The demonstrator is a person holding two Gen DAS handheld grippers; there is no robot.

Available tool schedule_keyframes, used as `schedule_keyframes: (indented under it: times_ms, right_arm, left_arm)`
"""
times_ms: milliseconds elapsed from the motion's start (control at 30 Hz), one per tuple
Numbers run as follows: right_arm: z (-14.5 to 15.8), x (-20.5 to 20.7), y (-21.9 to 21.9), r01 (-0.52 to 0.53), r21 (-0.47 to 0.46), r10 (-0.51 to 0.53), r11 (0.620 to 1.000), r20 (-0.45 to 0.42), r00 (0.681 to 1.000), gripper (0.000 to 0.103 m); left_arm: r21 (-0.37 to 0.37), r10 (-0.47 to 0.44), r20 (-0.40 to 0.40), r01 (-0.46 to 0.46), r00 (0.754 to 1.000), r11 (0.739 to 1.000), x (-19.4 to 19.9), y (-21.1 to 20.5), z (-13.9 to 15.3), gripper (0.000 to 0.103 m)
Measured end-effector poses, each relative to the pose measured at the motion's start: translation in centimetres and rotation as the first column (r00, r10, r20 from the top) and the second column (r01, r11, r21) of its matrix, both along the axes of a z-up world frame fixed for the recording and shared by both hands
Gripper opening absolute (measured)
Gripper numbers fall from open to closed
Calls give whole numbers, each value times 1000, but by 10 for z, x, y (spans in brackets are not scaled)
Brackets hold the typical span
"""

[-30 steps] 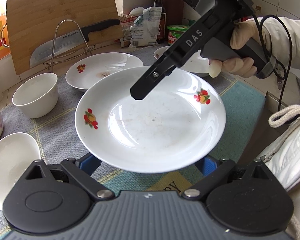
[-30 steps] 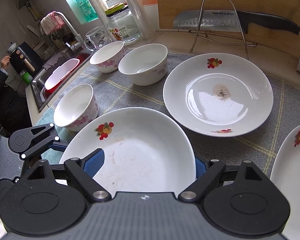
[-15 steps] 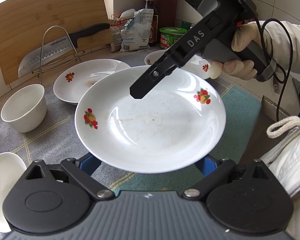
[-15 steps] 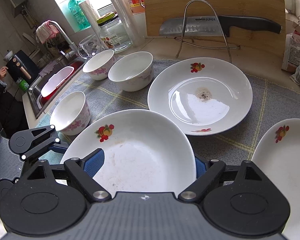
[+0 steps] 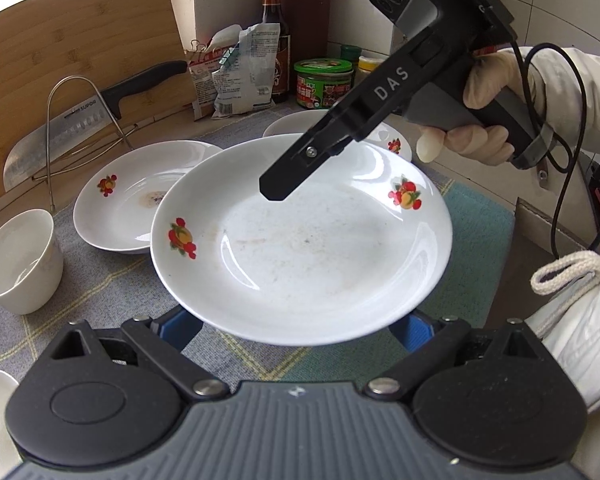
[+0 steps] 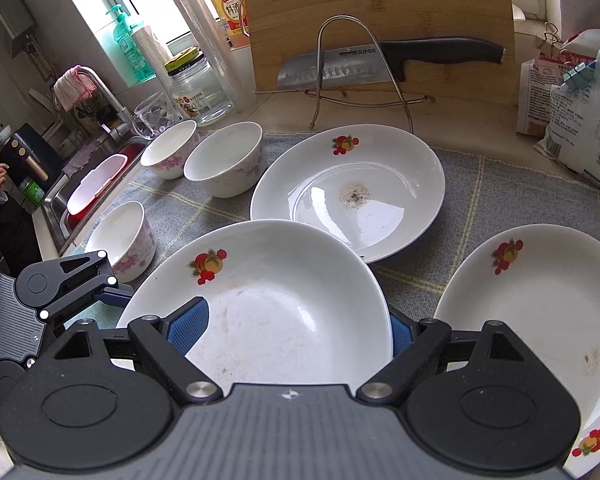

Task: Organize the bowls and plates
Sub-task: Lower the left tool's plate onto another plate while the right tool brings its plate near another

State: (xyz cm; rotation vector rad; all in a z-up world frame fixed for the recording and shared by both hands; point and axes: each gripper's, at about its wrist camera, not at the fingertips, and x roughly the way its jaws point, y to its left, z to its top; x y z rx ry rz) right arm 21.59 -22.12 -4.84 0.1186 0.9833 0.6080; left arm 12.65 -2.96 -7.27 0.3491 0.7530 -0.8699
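A white plate with fruit prints [image 5: 300,248] is held up above the mat; it also shows in the right wrist view [image 6: 268,304]. My left gripper [image 5: 296,326] grips its near rim, and my right gripper [image 6: 288,326] grips its opposite rim, its finger [image 5: 288,178] lying over the plate's top. A second plate [image 6: 348,188] with a dark stain lies beyond. A third plate [image 6: 540,320] lies to the right. Three white bowls [image 6: 224,164] [image 6: 170,154] [image 6: 122,236] stand at the left.
A grey-and-teal mat [image 6: 500,184] covers the counter. A wire rack with a cleaver [image 6: 356,64] stands against a wooden board [image 6: 380,8]. Bags [image 6: 572,116], jars and bottles [image 5: 276,40] line the back. A sink [image 6: 88,188] lies at far left.
Both grippers have carried the held plate to the right and toward the stained plate; the bowls have slid left in the left wrist view. The grips have not changed.
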Motion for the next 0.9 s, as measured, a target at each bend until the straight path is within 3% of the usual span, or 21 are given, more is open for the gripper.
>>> schedule_keyframes:
  times_ms: [400, 900]
  right_arm:
    - [4, -5, -45, 84, 5, -84, 996, 21, 996, 92]
    - [-2, -2, -107, 166, 5, -166, 986, 27, 986, 92]
  left_arm:
    - [7, -82, 21, 82, 996, 997, 21, -40, 5, 98]
    - [13, -136, 11, 136, 991, 991, 45, -93, -9, 98]
